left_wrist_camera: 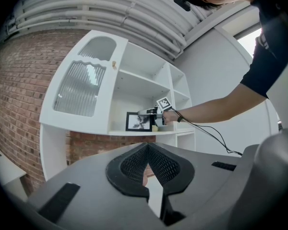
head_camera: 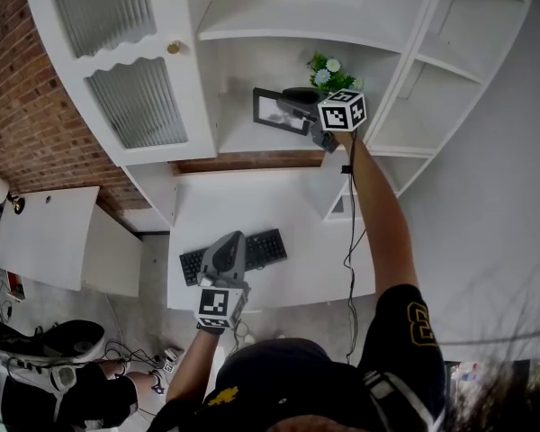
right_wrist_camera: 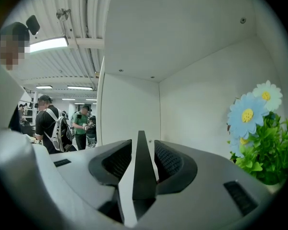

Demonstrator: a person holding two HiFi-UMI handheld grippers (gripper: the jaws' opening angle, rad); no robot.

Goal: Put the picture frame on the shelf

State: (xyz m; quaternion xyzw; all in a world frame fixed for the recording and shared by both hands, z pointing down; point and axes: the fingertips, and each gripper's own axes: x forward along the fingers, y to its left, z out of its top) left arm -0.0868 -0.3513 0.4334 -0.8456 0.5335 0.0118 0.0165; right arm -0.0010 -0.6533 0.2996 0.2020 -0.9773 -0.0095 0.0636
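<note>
Shelf with picture frame, flowers

We can read one mark only: a large yellow figure, seemingly an 8, on the person's black shorts, partly lost at the edge of the cloth. The keyboard keys are too small for us to read, and any writing on the picture frame is too.

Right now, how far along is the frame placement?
Done: picture frame stands on the shelf, beside the flowers. In hand: right claw straddles its edge, jaws apart, not gripping. Left: draw that claw back clear. Left claw shut, empty.
</note>
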